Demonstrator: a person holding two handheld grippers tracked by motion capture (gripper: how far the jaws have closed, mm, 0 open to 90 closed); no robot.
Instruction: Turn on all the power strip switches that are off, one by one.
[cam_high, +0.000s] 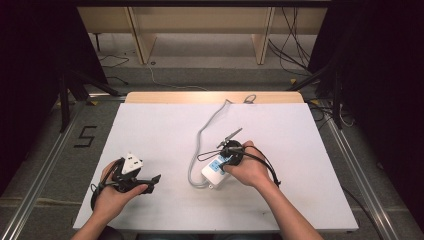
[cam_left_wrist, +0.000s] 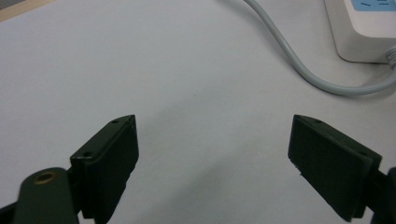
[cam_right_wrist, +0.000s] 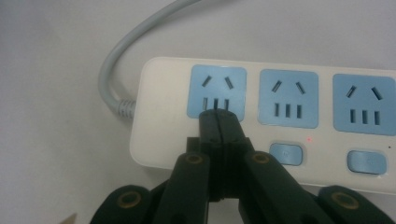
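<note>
power strip on table | cable behind strip

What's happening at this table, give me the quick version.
A person works a gripper in each hand over a white table. The right gripper, fingers shut with nothing between them, has its tip over the lowest button of a white power strip with blue sockets, hiding that button. A small red light glows by the next button. The left gripper rests open off to the side, near the strip's grey cable.
</note>
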